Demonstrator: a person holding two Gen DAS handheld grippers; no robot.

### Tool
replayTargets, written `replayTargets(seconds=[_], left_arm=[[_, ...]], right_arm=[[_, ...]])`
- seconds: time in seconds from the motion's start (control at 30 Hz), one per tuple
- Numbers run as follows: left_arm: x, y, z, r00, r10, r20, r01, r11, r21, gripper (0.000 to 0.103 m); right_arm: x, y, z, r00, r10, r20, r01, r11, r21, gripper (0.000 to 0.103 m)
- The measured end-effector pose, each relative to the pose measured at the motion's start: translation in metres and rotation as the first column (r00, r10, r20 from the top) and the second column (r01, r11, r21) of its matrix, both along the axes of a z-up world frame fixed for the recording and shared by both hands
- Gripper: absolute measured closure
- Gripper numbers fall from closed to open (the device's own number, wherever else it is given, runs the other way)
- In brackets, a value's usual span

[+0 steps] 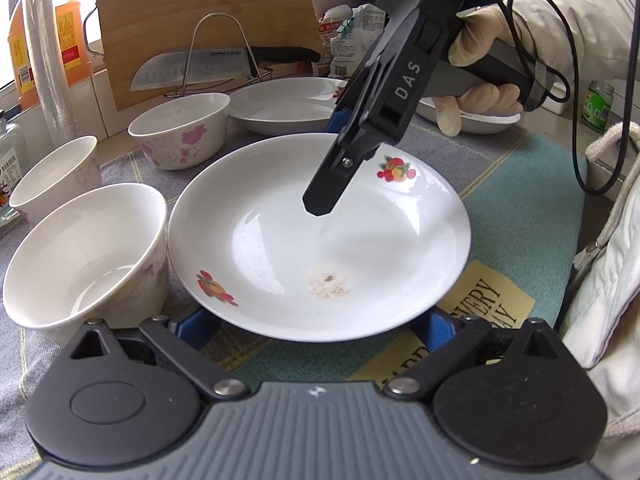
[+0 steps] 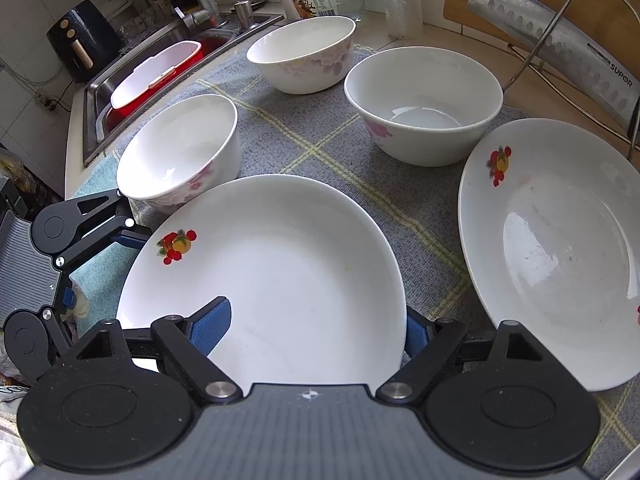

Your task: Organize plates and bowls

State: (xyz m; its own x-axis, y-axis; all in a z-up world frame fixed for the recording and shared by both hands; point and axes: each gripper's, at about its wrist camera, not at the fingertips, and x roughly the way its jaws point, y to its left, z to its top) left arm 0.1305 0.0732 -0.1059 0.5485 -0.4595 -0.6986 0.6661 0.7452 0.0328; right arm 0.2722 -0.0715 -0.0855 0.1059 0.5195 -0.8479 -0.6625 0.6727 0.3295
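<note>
A white plate with fruit prints [image 1: 320, 248] [image 2: 280, 264] lies on the checked cloth between both grippers. My left gripper [image 1: 316, 324] [image 2: 100, 268] is open, and its blue pads [image 1: 196, 324] sit low beside and under the plate's near rim. My right gripper [image 2: 314, 330] [image 1: 328, 160] straddles the far rim, one finger above the plate and one below. Its pads [image 2: 212, 324] stand apart from the rim, so it is open. A second fruit plate [image 2: 560, 248] [image 1: 288, 104] lies beyond. Three flowered white bowls [image 2: 180, 148] [image 2: 424, 104] [image 2: 304, 52] stand nearby.
A knife on a wire rack [image 1: 192, 68] leans against a cutting board [image 1: 200, 8] at the back. A sink [image 2: 160, 72] lies past the cloth's edge. An oil bottle [image 1: 24, 60], a stack of plastic cups [image 1: 44, 52] and a third plate [image 1: 480, 122] stand around. A gloved hand [image 1: 480, 44] holds the right gripper.
</note>
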Motion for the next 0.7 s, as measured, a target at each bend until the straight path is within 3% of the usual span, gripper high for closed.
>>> replayTargets(seconds=[0.13, 0.3, 0.7], left_arm=[[-0.0001, 0.0005, 0.0001, 1.000, -0.001, -0.001, 0.001, 1.000, -0.001, 0.005], [-0.0002, 0.0010, 0.0005, 1.000, 0.002, 0.001, -0.002, 1.000, -0.001, 0.005], [-0.0011, 0.0021, 0.0013, 1.000, 0.004, 0.006, -0.004, 1.000, 0.000, 0.005]], right_arm=[[0.0007, 0.0020, -0.0002, 1.000, 0.003, 0.002, -0.003, 1.000, -0.008, 0.013], [-0.0002, 0.0043, -0.0025, 1.000, -0.010, 0.002, 0.010, 1.000, -0.024, 0.002], [-0.0005, 0.0029, 0.0024, 1.000, -0.009, -0.020, 0.009, 1.000, 0.005, 0.001]])
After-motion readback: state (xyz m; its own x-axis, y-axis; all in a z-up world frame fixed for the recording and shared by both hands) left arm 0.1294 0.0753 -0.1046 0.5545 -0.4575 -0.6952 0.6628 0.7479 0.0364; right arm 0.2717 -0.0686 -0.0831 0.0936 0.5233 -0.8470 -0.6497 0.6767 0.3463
